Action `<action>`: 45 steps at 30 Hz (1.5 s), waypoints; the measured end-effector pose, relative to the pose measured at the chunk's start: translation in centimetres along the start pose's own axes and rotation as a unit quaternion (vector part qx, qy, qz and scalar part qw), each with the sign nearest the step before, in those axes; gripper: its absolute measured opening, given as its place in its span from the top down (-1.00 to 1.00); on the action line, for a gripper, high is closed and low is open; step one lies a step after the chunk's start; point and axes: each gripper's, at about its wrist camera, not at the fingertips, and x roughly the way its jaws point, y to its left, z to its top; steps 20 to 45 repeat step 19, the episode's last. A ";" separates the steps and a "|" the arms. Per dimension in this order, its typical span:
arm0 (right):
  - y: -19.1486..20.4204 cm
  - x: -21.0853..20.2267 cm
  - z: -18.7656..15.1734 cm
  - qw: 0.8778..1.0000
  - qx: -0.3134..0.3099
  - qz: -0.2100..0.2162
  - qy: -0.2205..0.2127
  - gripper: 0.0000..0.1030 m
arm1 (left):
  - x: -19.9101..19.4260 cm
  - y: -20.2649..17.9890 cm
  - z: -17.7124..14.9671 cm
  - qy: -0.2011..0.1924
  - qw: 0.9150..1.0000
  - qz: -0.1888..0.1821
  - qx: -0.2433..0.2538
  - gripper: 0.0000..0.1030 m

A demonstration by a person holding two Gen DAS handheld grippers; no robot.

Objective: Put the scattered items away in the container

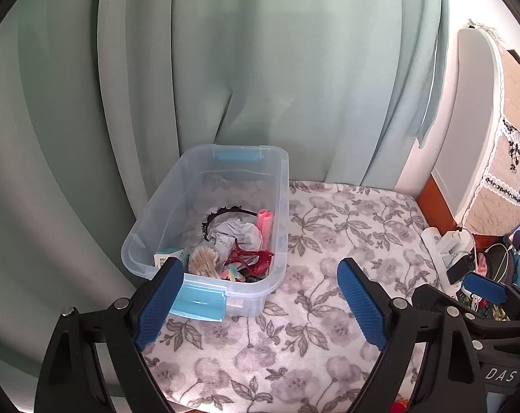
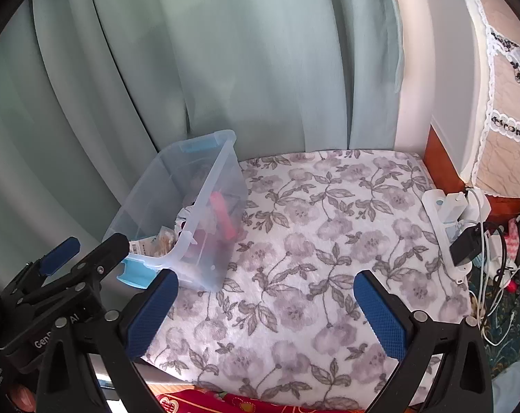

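While both sets of fingers stand wide apart with nothing between them, the left gripper (image 1: pixel 260 306) hovers low in its frame, its left finger just before the container (image 1: pixel 212 227); the right gripper (image 2: pixel 265 313) hangs over the bare floral bed cover (image 2: pixel 328 241).

The container, a clear bin with blue latches, sits left of centre against the curtain (image 1: pixel 260 69), long axis running from near corner toward the curtain. Inside: black headband (image 1: pixel 225 214), pink roller (image 1: pixel 266 229), red clip (image 1: pixel 249 260), cotton swabs (image 1: pixel 203 261).

No stray items show on the cover. Judgement: tidying looks essentially finished; best to scan the edges before withdrawing.
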 end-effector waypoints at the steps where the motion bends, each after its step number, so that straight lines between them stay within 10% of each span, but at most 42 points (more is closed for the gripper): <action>1: 0.0 0.0 0.0 1.000 0.000 0.000 0.000 -1.00 | 0.1 0.0 0.0 0.001 1.000 -0.001 -0.001 -0.77; 45: 0.1 0.7 -0.3 1.000 -0.003 -0.008 0.007 -1.00 | 0.7 0.5 -0.4 0.009 1.000 -0.011 -0.011 -0.77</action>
